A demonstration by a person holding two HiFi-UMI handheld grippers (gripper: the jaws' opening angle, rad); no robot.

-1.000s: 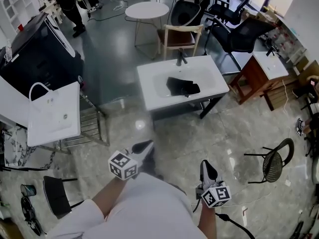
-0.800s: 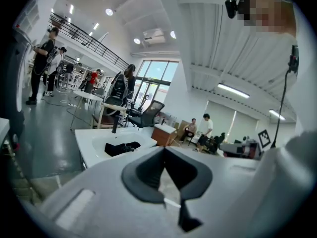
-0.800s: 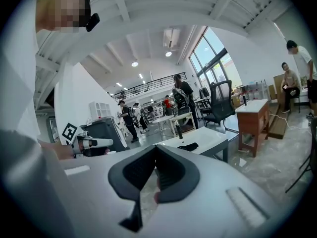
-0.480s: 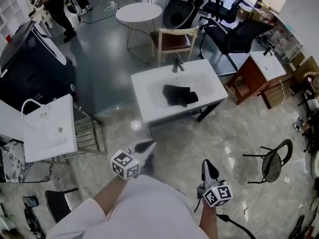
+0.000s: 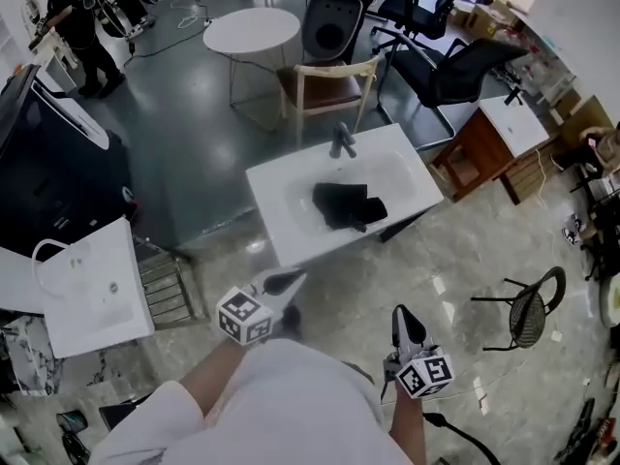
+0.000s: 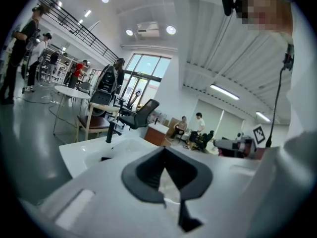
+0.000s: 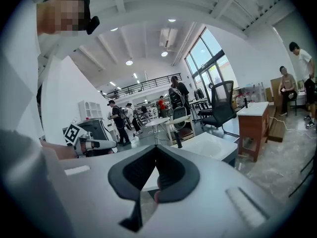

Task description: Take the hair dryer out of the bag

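Observation:
A black bag (image 5: 347, 204) lies crumpled in the basin of a white sink unit (image 5: 274, 182) with a dark faucet (image 5: 341, 141), a few steps ahead of me. No hair dryer shows. My left gripper (image 5: 284, 281) and right gripper (image 5: 404, 320) are held close to my body, both shut and empty, pointing toward the sink and well short of it. In the left gripper view the sink (image 6: 74, 155) and its faucet (image 6: 111, 131) lie beyond the closed jaws (image 6: 165, 150). The right gripper view shows the sink (image 7: 210, 145) past its closed jaws (image 7: 156, 148).
A wooden chair (image 5: 325, 80) and round white table (image 5: 250, 29) stand behind the sink. Right of it are a black office chair (image 5: 450, 66) and a wooden cabinet (image 5: 494, 134). Another white sink (image 5: 92, 289) sits at left; a round black stool (image 5: 528, 308) at right. People stand far off.
The sink with the bag has come closer and lower in the head view as I walk toward it. Both grippers stay shut, held the same way before me.

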